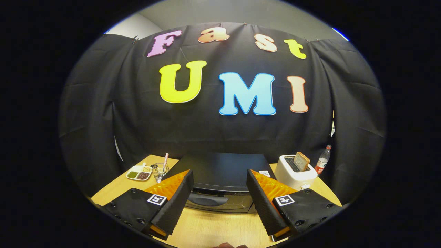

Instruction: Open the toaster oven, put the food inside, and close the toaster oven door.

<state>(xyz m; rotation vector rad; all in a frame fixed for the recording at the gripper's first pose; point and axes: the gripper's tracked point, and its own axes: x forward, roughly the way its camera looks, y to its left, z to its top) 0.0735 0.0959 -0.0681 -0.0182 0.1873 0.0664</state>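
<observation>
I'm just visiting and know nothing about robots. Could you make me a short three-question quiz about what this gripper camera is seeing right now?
1. True or false: the door of the toaster oven is shut.
2. What stands in the slot of the white toaster? A) a slice of bread B) a spoon C) a banana
3. Fill in: the gripper has its fingers ____, with nothing between them.

Key
1. True: the door and its handle sit flush, just ahead of the fingers.
2. A: a slice of bread pokes up from it, beside a bottle.
3. Open: the two fingers stand wide apart, one either side of the oven front.
</observation>
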